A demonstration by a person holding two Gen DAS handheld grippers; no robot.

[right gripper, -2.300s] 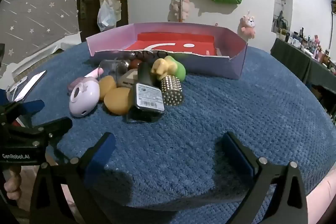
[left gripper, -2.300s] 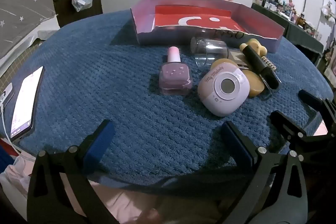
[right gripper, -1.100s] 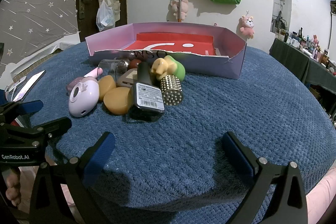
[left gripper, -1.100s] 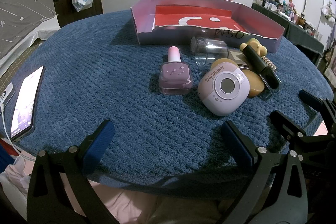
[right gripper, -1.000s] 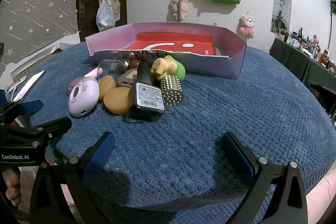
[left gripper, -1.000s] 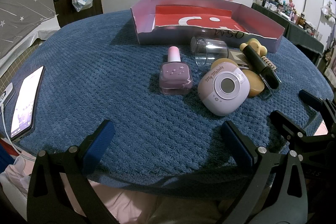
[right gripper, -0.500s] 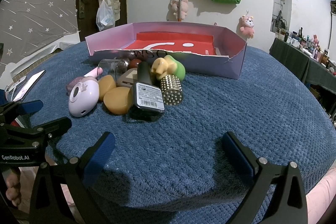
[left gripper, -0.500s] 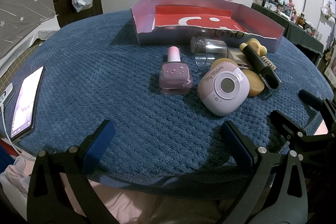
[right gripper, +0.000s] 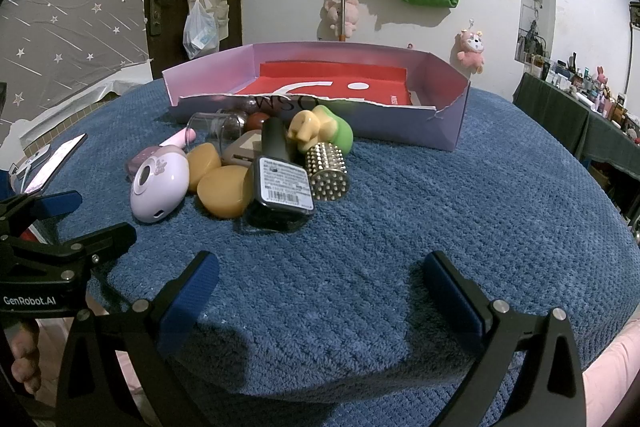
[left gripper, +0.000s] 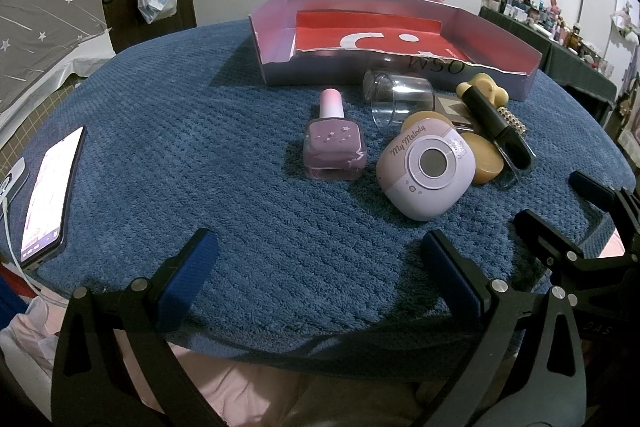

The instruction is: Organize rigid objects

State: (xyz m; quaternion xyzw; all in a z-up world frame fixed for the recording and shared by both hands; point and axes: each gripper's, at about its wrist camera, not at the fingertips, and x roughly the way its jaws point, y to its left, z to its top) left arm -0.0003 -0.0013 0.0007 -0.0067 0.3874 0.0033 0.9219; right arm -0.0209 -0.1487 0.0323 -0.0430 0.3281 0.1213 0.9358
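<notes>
A pile of small objects lies on the blue mat before a lilac box with a red bottom [left gripper: 276,67] [right gripper: 448,131]. There is a purple nail polish bottle [left gripper: 334,143], a clear glass on its side [left gripper: 398,99], a lilac round camera [left gripper: 426,173] [right gripper: 158,189], two tan soaps [right gripper: 222,189], a black tube [right gripper: 278,173], a studded gold cylinder [right gripper: 328,171] and a yellow-green toy [right gripper: 320,129]. My left gripper [left gripper: 320,267] is open and empty at the mat's near edge. My right gripper [right gripper: 320,285] is open and empty, right of the pile.
A lit phone [left gripper: 50,197] with a cable lies at the mat's left edge. Bags and plush toys hang on the wall behind. A dark shelf with small items [right gripper: 580,99] stands at the right. Each gripper shows in the other's view.
</notes>
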